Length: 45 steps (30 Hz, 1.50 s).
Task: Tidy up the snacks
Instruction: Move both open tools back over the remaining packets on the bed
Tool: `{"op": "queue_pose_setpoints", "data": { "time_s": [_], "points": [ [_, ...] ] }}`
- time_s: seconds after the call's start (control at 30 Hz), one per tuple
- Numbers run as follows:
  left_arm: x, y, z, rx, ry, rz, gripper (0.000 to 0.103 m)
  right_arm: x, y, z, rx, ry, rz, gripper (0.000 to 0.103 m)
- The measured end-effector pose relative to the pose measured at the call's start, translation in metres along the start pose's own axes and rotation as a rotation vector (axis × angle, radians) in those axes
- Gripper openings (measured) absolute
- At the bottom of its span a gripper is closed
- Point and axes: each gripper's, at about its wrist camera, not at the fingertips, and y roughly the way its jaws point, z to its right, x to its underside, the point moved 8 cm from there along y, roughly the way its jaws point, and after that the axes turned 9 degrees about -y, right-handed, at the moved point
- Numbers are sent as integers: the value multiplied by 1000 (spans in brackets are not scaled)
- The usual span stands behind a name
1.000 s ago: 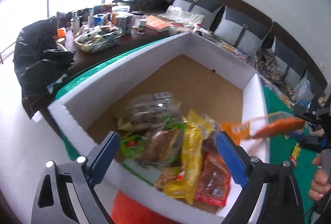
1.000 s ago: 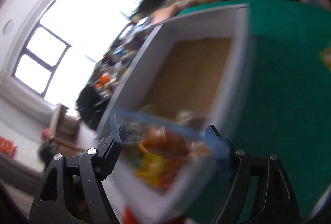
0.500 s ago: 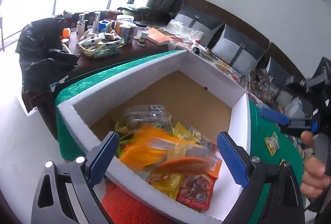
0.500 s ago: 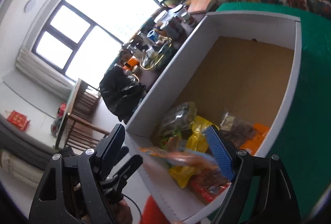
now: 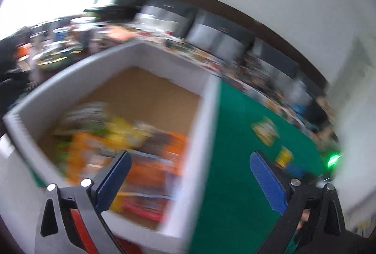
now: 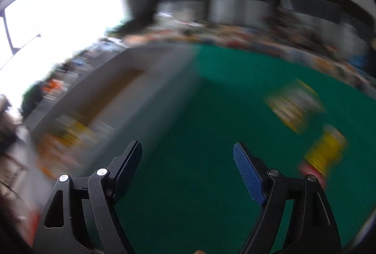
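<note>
Both views are motion-blurred. A white-walled box with a brown floor holds a pile of snack packets, orange, yellow and green. My left gripper is open and empty above the box's near right corner. My right gripper is open and empty over the green tablecloth, with the box to its left. Two snack packets lie on the cloth at the right: a yellow-green one and a yellow one.
A cluttered dark table with jars and a bowl stands beyond the box at the left. A bench with grey cushions runs along the back wall. A bright window is at the left.
The orange sausage packet left my right gripper and now lies in the box. Both grippers have swung to the right, toward the green cloth and the two loose packets.
</note>
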Motion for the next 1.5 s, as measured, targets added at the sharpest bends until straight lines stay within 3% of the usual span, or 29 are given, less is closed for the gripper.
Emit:
{"op": "queue_pose_setpoints", "data": {
  "time_s": [0.13, 0.23, 0.33, 0.47, 0.63, 0.83, 1.5],
  "points": [
    [43, 36, 75, 97, 129, -96, 103, 90, -21, 98, 209, 100, -119, 83],
    [87, 89, 112, 88, 239, -192, 103, 140, -45, 156, 307, 208, -162, 83],
    [124, 142, 125, 24, 338, -273, 103, 167, -59, 193, 357, 281, -183, 83],
    [147, 192, 127, -93, 440, -305, 102, 174, -75, 214, 384, 315, -180, 83],
    [148, 229, 123, -169, 456, -291, 103, 177, -76, 218, 395, 335, -158, 84],
    [133, 240, 118, -191, 417, -275, 103, 178, -73, 216, 398, 341, -158, 88],
    [134, 240, 118, -189, 418, -273, 103, 178, -74, 216, 397, 341, -158, 89]
  ]
}}
